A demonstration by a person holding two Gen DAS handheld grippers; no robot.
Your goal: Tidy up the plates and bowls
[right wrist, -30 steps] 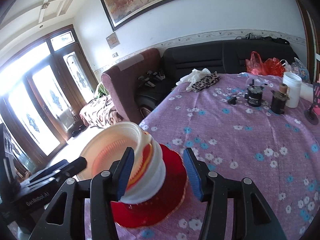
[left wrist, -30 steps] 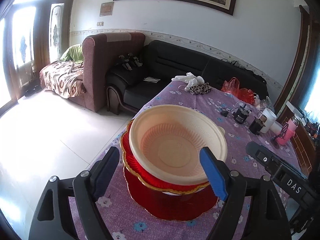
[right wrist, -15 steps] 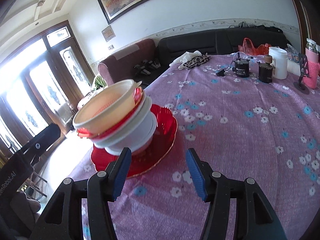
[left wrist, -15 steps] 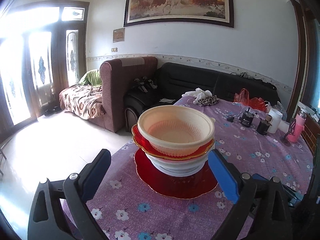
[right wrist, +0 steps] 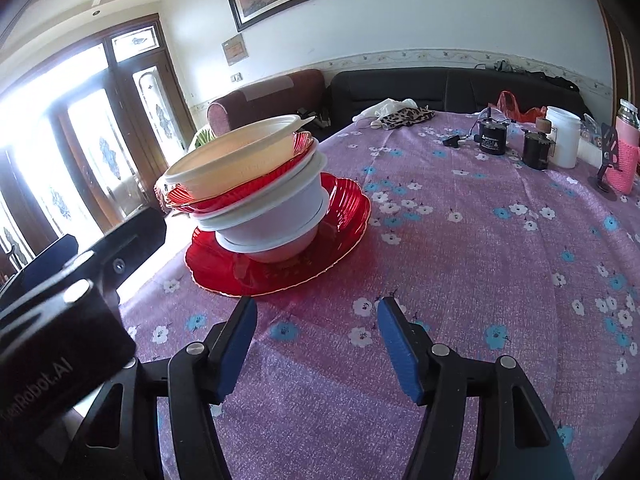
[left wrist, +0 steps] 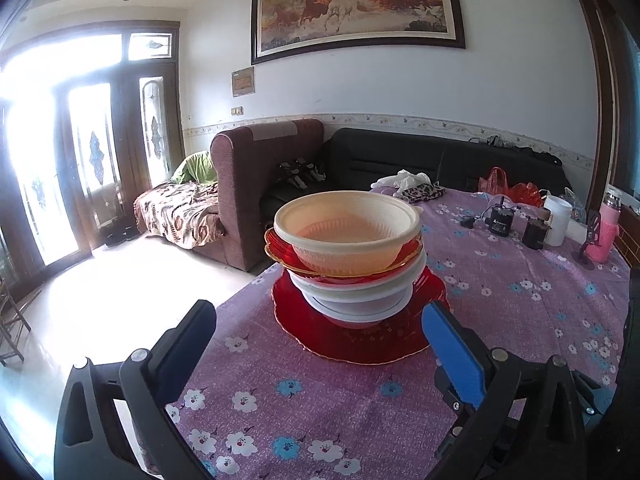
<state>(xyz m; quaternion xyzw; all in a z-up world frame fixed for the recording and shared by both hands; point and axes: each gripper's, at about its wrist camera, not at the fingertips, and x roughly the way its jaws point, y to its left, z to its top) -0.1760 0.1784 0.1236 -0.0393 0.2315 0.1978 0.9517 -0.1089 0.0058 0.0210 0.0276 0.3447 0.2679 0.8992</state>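
The stack of dishes sits near the table's left edge: a cream bowl [left wrist: 346,226] on top, nested in a small red plate [left wrist: 340,266] with a gold rim, over two white bowls [left wrist: 360,300], all standing on a large red plate [left wrist: 360,340] that lies flat on the purple flowered tablecloth [left wrist: 520,300]. The stack leans a little; in the right wrist view its upper layers tip toward the windows. The large red plate's left rim comes close to the table edge, beyond which the pale floor [left wrist: 100,300] lies open. To the right of the stack a broad stretch of cloth is bare, out to a cluster of jars, a white container [right wrist: 562,136] and a pink bottle [right wrist: 624,152] at the far right.

The left wrist view looks into the cream bowl and shows the sofa [left wrist: 400,160] and armchair [left wrist: 256,184] behind; the right wrist view shows the stack's side profile and the black body of the left gripper [left wrist: 320,344] at lower left.

Both tools point down toward the cloth, short of the stack. The left gripper's jaws are opening and stand wide with nothing between them. The right gripper [right wrist: 316,332] has its jaws opening too, narrower, only cloth visible between them.
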